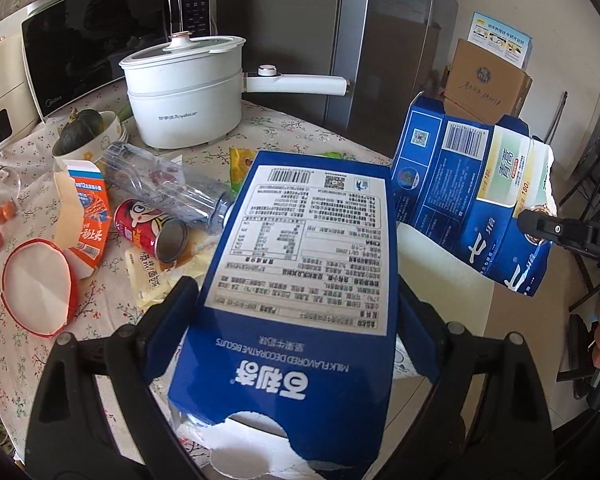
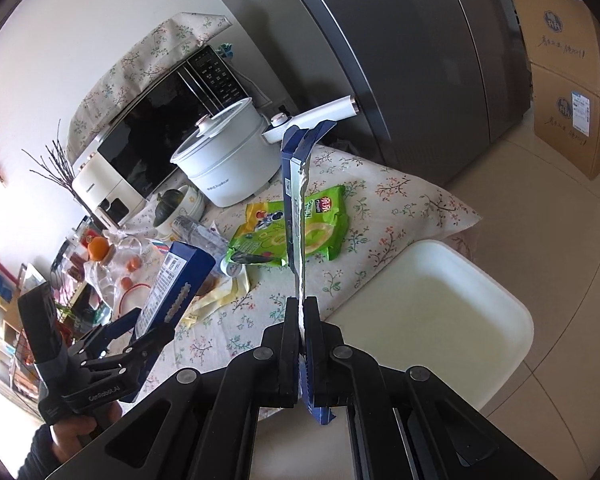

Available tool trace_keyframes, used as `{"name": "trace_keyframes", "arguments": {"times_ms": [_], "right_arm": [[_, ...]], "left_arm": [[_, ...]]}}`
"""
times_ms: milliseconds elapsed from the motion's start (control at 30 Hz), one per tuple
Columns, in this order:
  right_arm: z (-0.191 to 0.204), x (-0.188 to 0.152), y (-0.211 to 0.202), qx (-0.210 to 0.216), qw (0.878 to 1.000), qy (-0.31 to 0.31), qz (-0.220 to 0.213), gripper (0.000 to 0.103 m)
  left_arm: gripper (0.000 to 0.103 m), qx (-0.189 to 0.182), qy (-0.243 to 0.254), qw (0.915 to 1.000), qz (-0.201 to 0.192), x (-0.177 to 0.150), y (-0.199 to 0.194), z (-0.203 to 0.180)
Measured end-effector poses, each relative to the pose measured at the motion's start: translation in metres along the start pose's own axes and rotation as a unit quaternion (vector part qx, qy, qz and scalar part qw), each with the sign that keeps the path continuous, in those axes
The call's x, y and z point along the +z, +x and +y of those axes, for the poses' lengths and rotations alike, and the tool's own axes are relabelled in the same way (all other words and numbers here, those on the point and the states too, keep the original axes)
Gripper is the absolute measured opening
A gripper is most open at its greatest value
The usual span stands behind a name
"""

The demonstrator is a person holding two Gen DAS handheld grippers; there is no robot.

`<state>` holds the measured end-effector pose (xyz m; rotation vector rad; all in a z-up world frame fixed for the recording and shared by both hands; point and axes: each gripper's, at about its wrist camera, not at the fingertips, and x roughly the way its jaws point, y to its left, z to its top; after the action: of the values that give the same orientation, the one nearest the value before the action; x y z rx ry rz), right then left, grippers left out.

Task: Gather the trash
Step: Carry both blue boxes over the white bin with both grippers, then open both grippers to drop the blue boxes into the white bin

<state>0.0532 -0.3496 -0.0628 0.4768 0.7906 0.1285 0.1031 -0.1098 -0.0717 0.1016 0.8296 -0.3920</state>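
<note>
My left gripper (image 1: 296,300) is shut on a blue biscuit box (image 1: 300,240), its fingers pressing on both long sides. In the right wrist view the same gripper (image 2: 144,328) holds the box (image 2: 180,276) tilted above the table's edge. My right gripper (image 2: 302,308) is shut on a flattened blue carton (image 2: 294,208), seen edge-on and standing upright. The left wrist view shows the carton's (image 1: 480,184) printed face, pinched at its right edge by the right gripper (image 1: 532,220). A clear bottle (image 1: 168,184), red can (image 1: 152,232), orange carton (image 1: 90,216) and green snack bag (image 2: 260,232) lie on the floral tablecloth (image 2: 380,196).
A white electric pot (image 1: 184,92), a microwave (image 1: 92,52) and a bowl with a squash (image 1: 84,136) stand at the back of the table. A white seat (image 2: 440,300) sits beside the table's corner. A grey fridge (image 1: 380,40) and cardboard boxes (image 1: 484,84) stand behind.
</note>
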Motion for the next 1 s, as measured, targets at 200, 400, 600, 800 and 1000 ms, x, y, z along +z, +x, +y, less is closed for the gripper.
{"name": "trace_keyframes", "arguments": {"times_ms": [200, 400, 600, 800, 1000], "right_arm": [[-0.023, -0.006, -0.013, -0.017, 1.0, 0.014, -0.001, 0.003], [-0.045, -0.013, -0.022, -0.038, 0.999, 0.021, 0.007, 0.003], [-0.069, -0.021, -0.018, -0.064, 0.997, 0.036, 0.037, 0.003], [-0.089, -0.03, -0.003, -0.097, 0.989, 0.063, 0.089, 0.003], [-0.108, -0.042, 0.013, -0.128, 0.977, 0.089, 0.142, 0.003]], "left_arm": [[0.093, -0.024, 0.014, 0.9996, 0.009, -0.001, 0.013, -0.031], [0.093, -0.05, 0.039, 0.9977, 0.023, -0.004, 0.03, -0.069], [0.094, -0.061, 0.062, 0.9949, 0.051, -0.011, 0.055, -0.094], [0.094, -0.063, 0.082, 0.9905, 0.091, -0.021, 0.082, -0.114], [0.094, -0.06, 0.11, 0.9847, 0.121, -0.031, 0.101, -0.131]]}}
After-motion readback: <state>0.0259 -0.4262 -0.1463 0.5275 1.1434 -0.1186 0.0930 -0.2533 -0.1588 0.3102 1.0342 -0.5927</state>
